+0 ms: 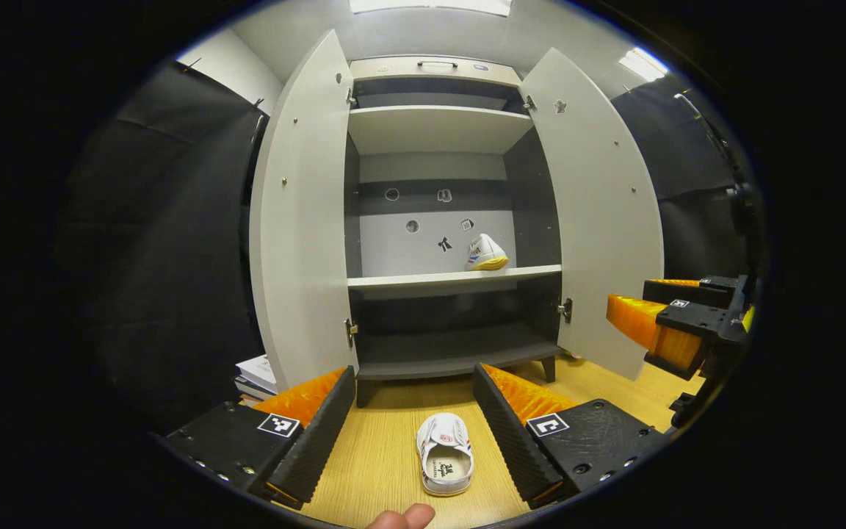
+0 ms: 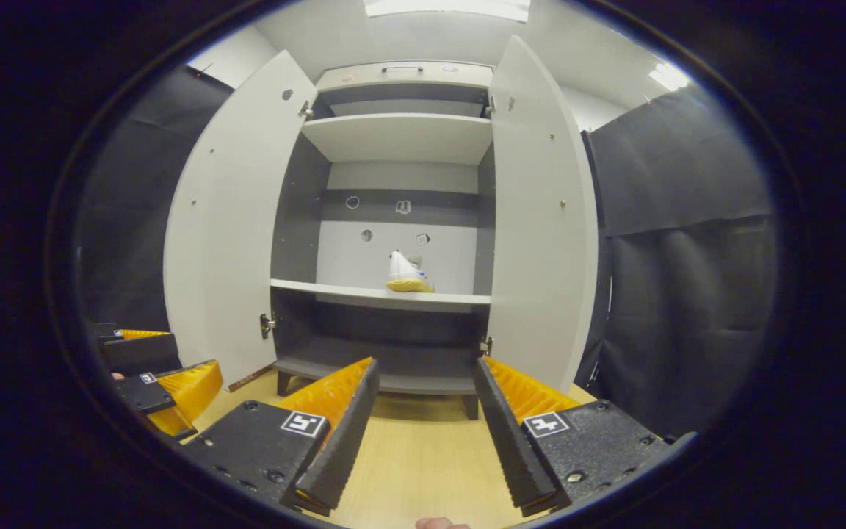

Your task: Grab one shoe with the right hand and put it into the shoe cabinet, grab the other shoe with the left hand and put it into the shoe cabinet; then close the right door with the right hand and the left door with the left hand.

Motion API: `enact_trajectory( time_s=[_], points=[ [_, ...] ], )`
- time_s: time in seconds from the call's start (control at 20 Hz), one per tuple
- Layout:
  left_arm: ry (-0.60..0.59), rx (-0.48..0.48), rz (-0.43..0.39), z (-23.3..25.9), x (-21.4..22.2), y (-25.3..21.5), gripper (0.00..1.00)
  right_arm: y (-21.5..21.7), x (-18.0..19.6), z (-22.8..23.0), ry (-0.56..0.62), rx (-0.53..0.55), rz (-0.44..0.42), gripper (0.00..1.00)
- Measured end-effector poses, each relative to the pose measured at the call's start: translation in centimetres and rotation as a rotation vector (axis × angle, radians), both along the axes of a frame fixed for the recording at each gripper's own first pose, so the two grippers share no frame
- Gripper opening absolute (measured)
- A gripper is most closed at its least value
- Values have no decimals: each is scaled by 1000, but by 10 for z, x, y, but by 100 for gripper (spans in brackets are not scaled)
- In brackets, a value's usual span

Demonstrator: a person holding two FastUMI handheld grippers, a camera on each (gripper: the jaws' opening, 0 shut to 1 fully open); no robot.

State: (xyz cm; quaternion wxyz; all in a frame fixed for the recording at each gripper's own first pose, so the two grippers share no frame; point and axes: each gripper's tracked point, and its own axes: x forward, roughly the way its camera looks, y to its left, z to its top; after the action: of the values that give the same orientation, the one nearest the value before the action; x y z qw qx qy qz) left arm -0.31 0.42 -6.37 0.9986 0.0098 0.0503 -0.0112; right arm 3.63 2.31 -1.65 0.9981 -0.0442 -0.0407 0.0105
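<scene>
A white shoe cabinet (image 1: pixel 438 132) (image 2: pixel 401 139) stands ahead with both doors swung wide. One white shoe with a yellow sole (image 1: pixel 486 253) (image 2: pixel 406 275) rests on the middle shelf, toward its right side. The other white shoe (image 1: pixel 445 452) lies on the wooden floor, sole down, between the fingers of my left gripper (image 1: pixel 414 382), which is open and hovers just above it. My right gripper (image 2: pixel 423 375) is open with nothing between its fingers and faces the cabinet from the floor. In the left gripper view the right gripper (image 1: pixel 676 323) appears at the far right.
The left door (image 1: pixel 302 220) and right door (image 1: pixel 599 213) flare outward. A stack of books (image 1: pixel 255 376) lies on the floor behind the left door. Black cloth walls close in on both sides. The lower shelf (image 1: pixel 452 349) holds nothing.
</scene>
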Motion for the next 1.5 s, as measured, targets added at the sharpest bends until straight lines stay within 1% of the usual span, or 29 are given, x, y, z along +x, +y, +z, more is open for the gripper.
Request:
enact_trajectory(
  time_s=[0.05,0.1,0.2,0.3,0.5,0.65,0.85,0.9,1.15,1.35,1.5],
  points=[
    [10,2,0,-3,-2,-1,96,1,-2,-2,11,4,9,85],
    [22,3,-1,-8,-2,-2,96,0,-4,-4,16,8,13,90],
    [46,5,3,-17,-3,-3,96,-5,-6,-3,6,8,3,94],
    [76,4,-3,-33,-2,-5,96,-7,-8,-4,4,8,-2,94],
    [219,-8,-33,-87,-2,-8,95,-7,-10,-18,50,22,16,94],
    [319,-12,-17,-123,-1,0,96,-11,-10,-23,64,30,11,94],
    [401,-24,-13,-161,7,6,96,-15,-6,-30,84,29,4,93],
    [416,-27,-12,-171,12,8,96,-15,-5,-33,93,27,3,94],
    [505,-67,-13,-214,35,9,96,-15,-1,-41,123,18,-7,93],
    [536,-102,25,-236,55,18,96,-18,3,-43,128,-31,-19,94],
    [542,-112,37,-243,70,22,96,-17,8,-47,145,-36,-17,93]
  ],
)
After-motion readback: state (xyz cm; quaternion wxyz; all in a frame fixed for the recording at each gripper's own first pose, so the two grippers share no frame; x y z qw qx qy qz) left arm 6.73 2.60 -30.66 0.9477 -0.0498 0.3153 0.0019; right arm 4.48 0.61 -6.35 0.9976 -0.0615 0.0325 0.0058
